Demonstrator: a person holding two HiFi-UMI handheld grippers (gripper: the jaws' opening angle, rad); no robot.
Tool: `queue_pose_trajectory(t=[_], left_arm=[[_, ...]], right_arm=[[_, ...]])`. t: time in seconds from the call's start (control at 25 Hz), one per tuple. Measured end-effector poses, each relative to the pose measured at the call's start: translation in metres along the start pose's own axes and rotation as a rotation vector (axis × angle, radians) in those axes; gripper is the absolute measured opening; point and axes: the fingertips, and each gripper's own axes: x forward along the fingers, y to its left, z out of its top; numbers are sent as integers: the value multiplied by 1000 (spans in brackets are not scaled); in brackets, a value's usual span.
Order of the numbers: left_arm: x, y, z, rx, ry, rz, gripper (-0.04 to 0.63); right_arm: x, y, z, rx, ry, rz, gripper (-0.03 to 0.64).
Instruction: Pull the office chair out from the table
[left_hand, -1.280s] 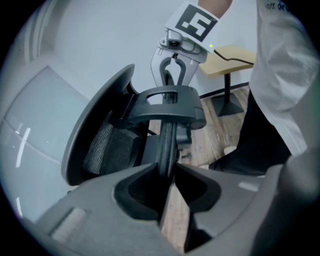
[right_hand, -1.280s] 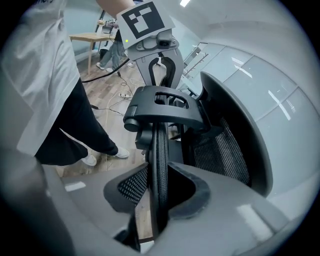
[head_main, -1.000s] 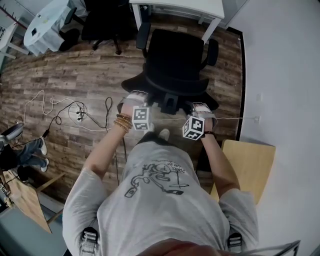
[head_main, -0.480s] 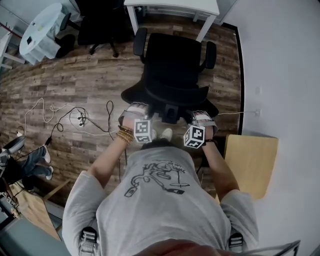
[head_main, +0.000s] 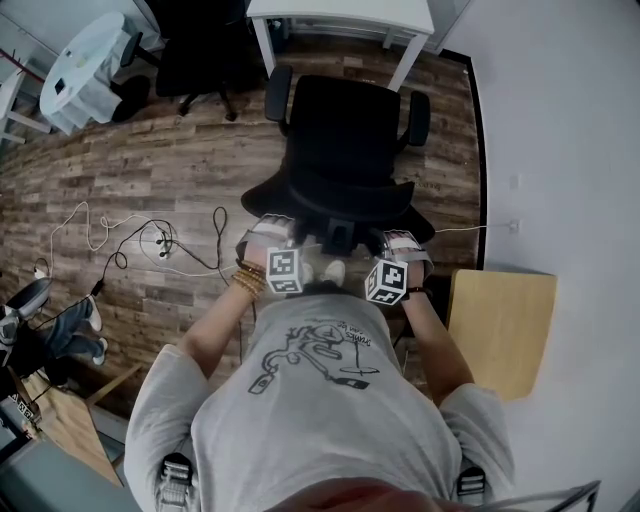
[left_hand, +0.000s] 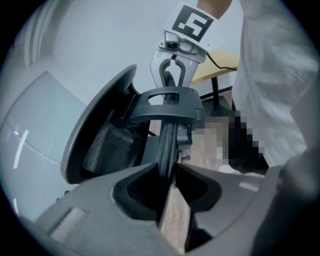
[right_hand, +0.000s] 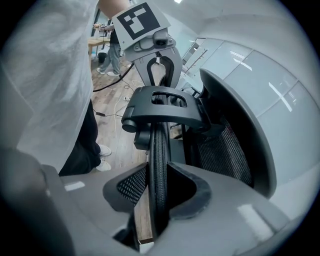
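Note:
The black office chair (head_main: 340, 140) stands on the wood floor just in front of the white table (head_main: 340, 15), with its backrest towards me. My left gripper (head_main: 275, 228) (left_hand: 170, 175) is shut on the thin top edge of the backrest (left_hand: 167, 145), left of the centre bracket. My right gripper (head_main: 400, 240) (right_hand: 157, 185) holds the same edge (right_hand: 159, 150) right of the bracket. Its jaws are opening, with the edge still pressed between them. Each gripper view shows the other gripper across the bracket: the right gripper (left_hand: 172, 75) and the left gripper (right_hand: 159, 70).
A second black chair (head_main: 205, 50) and a round white table (head_main: 85, 55) stand at the far left. Cables (head_main: 150, 235) lie on the floor to my left. A light wooden tabletop (head_main: 500, 325) is close on my right, by the white wall. Another person's legs (head_main: 60, 310) show at left.
The chair has rolled back from the table towards me, and both grippers have come back with it, still on the backrest edge.

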Motion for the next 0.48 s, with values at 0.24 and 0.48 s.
queue_pose_trajectory(t=[0.24,0.48], left_arm=[[-18,1,16,-129,-75,7,125],[-84,34,55,-451,-328,63,73]], right_arm=[[-25,-6,11,140,-68,39,129],[-89,-36,46,465,-331,25,87]])
